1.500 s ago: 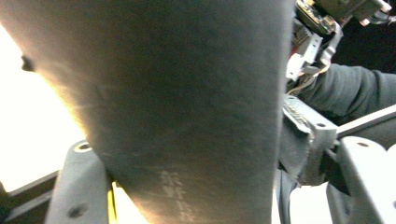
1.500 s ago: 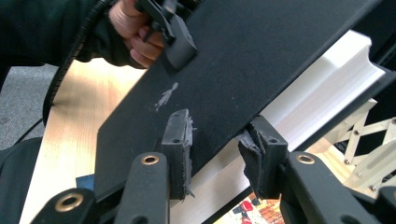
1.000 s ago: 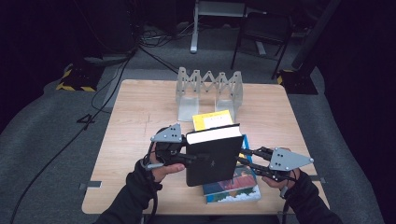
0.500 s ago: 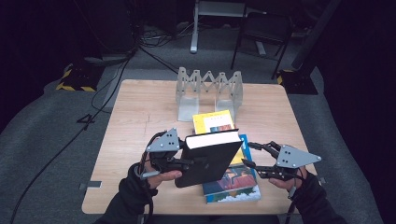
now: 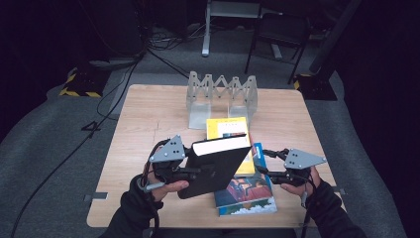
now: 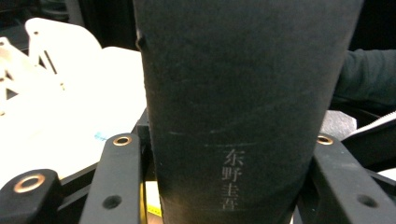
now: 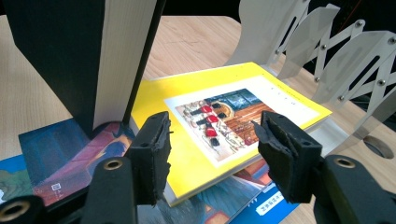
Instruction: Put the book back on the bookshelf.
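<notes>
A thick black book (image 5: 218, 166) is held up off the table, tilted, with its white page edge on top. My left gripper (image 5: 197, 173) is shut on its spine end. In the left gripper view the dark spine (image 6: 233, 93) with pale lettering sits clamped between both jaws. My right gripper (image 5: 261, 162) stands just right of the book; its jaws have just been opening and nothing is between them. In the right gripper view the open gripper (image 7: 212, 140) looks over a yellow book (image 7: 159, 95), with the black book (image 7: 56, 51) standing at the left.
The yellow book (image 5: 227, 130) lies flat, partly on a blue picture book (image 5: 247, 196) near the table's front edge. A white zigzag book rack (image 5: 223, 91) stands at the back of the wooden table (image 5: 148, 119). Chairs and cables are on the floor behind.
The right gripper has let go of the black book, opened and drawn back to the right. The left gripper alone now holds the book, which leans over more than before.
</notes>
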Demonstrator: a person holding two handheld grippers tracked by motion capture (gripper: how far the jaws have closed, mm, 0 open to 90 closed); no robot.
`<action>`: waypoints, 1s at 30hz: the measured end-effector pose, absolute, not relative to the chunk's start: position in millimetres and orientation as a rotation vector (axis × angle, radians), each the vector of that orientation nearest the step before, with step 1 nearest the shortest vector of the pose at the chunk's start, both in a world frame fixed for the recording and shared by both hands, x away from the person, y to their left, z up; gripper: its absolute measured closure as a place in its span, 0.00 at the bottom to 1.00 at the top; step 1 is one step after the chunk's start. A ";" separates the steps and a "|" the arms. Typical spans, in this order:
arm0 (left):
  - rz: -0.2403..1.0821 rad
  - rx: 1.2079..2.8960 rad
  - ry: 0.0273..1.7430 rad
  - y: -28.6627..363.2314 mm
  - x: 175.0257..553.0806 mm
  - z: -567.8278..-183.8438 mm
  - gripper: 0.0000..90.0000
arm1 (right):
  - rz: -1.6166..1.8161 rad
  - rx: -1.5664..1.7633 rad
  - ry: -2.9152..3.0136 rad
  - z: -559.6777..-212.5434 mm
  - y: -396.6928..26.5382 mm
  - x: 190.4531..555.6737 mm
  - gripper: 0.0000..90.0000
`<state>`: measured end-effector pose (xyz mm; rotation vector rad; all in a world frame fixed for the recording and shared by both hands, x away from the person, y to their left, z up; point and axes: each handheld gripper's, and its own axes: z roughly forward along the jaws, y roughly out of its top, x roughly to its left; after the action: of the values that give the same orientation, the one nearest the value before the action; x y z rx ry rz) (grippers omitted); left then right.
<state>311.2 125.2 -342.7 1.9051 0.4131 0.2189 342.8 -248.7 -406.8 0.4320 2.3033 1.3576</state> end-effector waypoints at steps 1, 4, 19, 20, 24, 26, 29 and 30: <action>0.227 1.906 0.419 126.3 310.0 -341.9 0.59 | 1.359 0.432 2.306 -407.3 -248.0 342.7 0.48; 0.246 1.904 0.450 132.5 307.0 -338.3 0.58 | 1.333 0.436 2.323 -411.5 -240.0 344.3 0.46; 0.417 1.846 0.637 172.2 305.5 -333.6 0.59 | 1.178 0.443 2.482 -444.1 -223.0 355.2 0.52; 0.425 1.838 0.653 175.2 306.7 -334.1 0.59 | 1.179 0.446 2.484 -444.2 -223.1 355.3 0.54; 0.449 1.817 0.686 181.5 313.9 -333.5 0.58 | 1.187 0.443 2.501 -445.8 -223.3 355.5 0.57; 0.479 1.813 0.705 182.0 319.8 -331.4 0.58 | 1.072 0.399 2.566 -451.7 -219.7 356.2 0.57; 0.505 1.798 0.716 181.4 327.4 -329.3 0.59 | 1.089 0.382 2.528 -453.0 -220.1 351.8 0.57; 0.508 1.792 0.722 180.7 331.1 -328.8 0.58 | 1.089 0.382 2.525 -452.5 -220.3 351.9 0.57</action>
<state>331.1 180.7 -328.8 1.7916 0.7218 0.5076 351.9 -220.3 -452.5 0.3818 2.5247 1.0891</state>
